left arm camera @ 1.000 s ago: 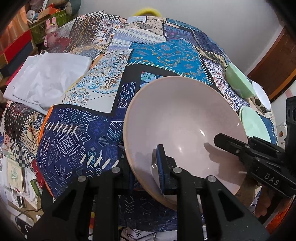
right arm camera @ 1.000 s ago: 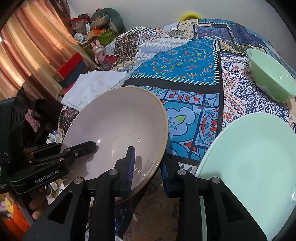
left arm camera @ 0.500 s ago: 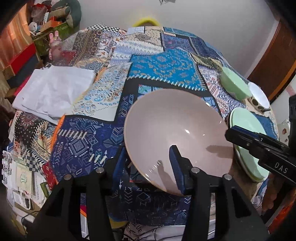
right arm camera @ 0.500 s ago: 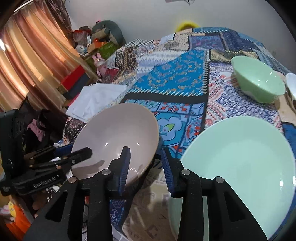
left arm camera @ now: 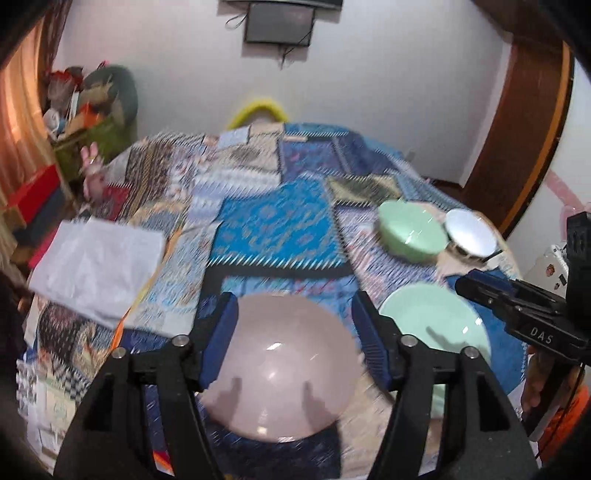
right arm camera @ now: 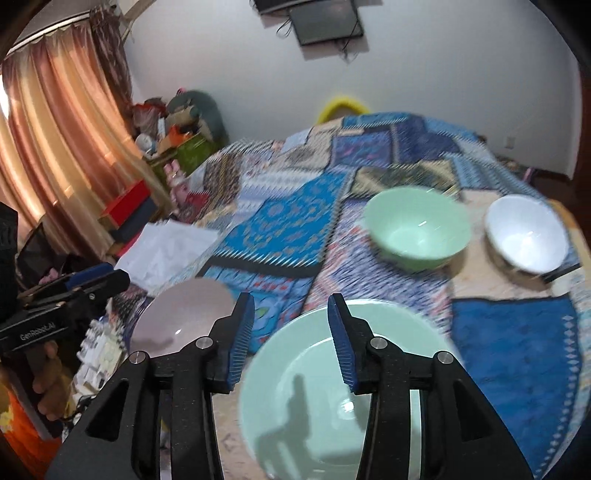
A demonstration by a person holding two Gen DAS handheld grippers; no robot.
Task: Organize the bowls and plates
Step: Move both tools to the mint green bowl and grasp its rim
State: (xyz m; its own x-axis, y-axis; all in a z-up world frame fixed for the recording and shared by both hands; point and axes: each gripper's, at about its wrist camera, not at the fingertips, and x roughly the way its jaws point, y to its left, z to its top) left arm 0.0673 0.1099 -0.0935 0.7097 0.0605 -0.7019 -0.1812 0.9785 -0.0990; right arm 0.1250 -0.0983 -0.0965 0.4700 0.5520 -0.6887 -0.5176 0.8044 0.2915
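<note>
Resting mouth-up, round pink bowl [left arm camera: 280, 365]; both hand-held grippers opening, grasping nothing.

Patchwork cloth [left arm camera: 273, 225] over surface. Folded white fabric [left arm camera: 99, 266] at left edge. Curtains [right arm camera: 55, 147] left; dark screen [left arm camera: 279, 24] on wall.

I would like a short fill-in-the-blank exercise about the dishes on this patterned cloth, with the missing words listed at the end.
1. The plate under the right gripper is pale ____.
2. Beside the green bowl stands a ____ bowl.
3. Between the fingers of the left gripper shows the ____ plate.
4. No dish lies on the folded ____ cloth.

Missing words: green; white; pink; white
</note>
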